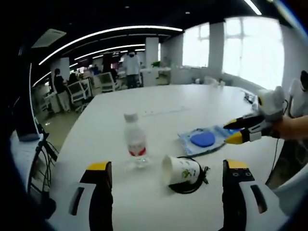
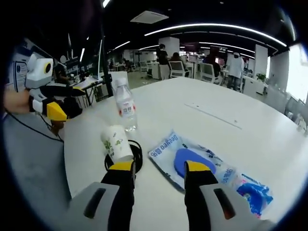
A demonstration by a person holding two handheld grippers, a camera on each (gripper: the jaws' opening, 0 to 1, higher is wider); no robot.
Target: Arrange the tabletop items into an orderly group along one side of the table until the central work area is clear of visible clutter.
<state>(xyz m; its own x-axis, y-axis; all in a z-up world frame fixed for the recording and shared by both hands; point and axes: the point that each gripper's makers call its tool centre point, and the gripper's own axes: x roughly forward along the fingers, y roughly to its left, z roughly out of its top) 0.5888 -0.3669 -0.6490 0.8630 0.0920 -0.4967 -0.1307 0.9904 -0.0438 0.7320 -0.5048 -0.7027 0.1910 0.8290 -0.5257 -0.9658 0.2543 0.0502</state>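
1. Small clear water bottle (image 1: 135, 146), red label, white cap, upright on white table (image 1: 159, 103); contents too clear to judge.
2. At bottle's 3 o'clock: white paper cup (image 1: 179, 170), leaf print, tipped on its side over black coiled cable (image 1: 193, 185).
3. Towards 1 o'clock: clear plastic packet (image 2: 192, 159) holding blue pad.
4. Left gripper (image 1: 165, 171) wide apart, holding nothing.
5. Right gripper (image 2: 160, 167) parted, empty, just above packet's edge.

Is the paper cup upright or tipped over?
Tipped over: the paper cup lies on its side on a black cable coil, beside the upright water bottle.
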